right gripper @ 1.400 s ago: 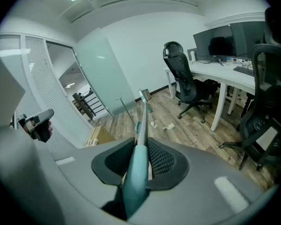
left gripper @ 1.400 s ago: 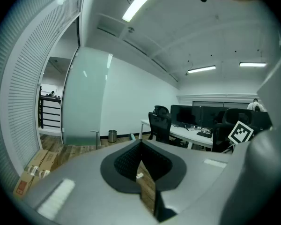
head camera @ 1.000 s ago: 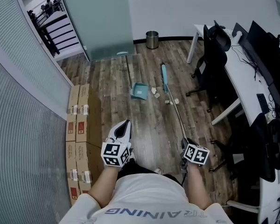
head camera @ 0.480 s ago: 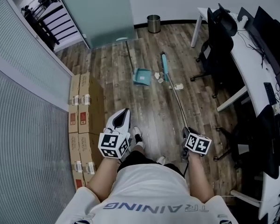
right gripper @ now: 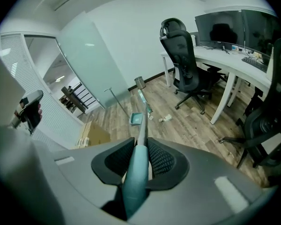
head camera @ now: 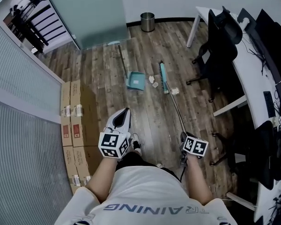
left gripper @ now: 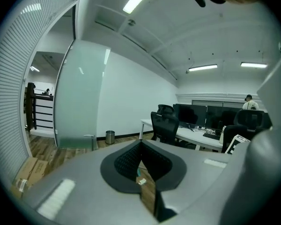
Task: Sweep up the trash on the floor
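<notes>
So the right gripper [head camera: 183, 137] is clamping the broom [head camera: 164, 77] by its teal grip, handle running straight out to the far floor [head camera: 150, 121]. Trash scraps [head camera: 174, 91] are sitting either side of the broom head, and the dustpan [head camera: 135, 81] is lying just left of it, so probably a leftward sweep. Left gripper [head camera: 124, 117] is hanging pinched together, holding nothing.

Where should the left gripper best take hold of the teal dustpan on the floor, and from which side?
Take the dustpan by its thin handle, near the top, coming in level from the near side. The handle stands up from the low pan, so it is probably easiest to clamp.
</notes>
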{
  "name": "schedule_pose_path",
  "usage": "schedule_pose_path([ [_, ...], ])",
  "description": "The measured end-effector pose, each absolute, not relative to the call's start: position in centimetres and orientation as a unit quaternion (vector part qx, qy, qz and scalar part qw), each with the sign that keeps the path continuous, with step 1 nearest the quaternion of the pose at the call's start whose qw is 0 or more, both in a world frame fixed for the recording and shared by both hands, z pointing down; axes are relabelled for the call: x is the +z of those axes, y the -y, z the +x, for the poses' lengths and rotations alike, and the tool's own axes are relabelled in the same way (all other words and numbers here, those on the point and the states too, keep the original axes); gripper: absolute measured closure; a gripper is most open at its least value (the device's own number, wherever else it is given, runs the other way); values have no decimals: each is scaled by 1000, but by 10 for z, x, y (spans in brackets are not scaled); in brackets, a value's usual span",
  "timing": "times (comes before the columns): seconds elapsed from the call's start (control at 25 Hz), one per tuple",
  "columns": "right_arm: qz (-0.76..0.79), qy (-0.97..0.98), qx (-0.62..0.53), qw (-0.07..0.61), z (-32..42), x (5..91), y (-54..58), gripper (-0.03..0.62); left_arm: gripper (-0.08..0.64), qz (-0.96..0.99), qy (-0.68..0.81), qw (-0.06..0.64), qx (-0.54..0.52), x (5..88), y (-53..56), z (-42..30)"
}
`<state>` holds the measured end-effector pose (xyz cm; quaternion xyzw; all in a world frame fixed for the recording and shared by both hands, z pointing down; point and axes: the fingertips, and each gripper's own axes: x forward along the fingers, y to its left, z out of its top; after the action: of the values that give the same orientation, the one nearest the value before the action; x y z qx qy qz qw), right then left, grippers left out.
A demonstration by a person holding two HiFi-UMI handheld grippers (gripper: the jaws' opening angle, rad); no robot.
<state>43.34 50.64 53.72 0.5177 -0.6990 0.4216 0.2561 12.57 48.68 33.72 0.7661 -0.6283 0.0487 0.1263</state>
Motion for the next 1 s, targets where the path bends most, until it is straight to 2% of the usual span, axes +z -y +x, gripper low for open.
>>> schedule_pose_path([
  [0.44, 537, 677, 422, 275, 373, 527, -391, 485, 557, 775, 611, 157, 32, 349, -356, 49],
  [0.76, 556, 667, 427, 251, 325, 530, -321, 485, 557, 767, 618, 168, 39, 360, -296, -30],
  [1.0, 546, 664, 445, 253, 305, 544, -271, 485, 557, 764, 618, 178, 56, 372, -255, -42],
])
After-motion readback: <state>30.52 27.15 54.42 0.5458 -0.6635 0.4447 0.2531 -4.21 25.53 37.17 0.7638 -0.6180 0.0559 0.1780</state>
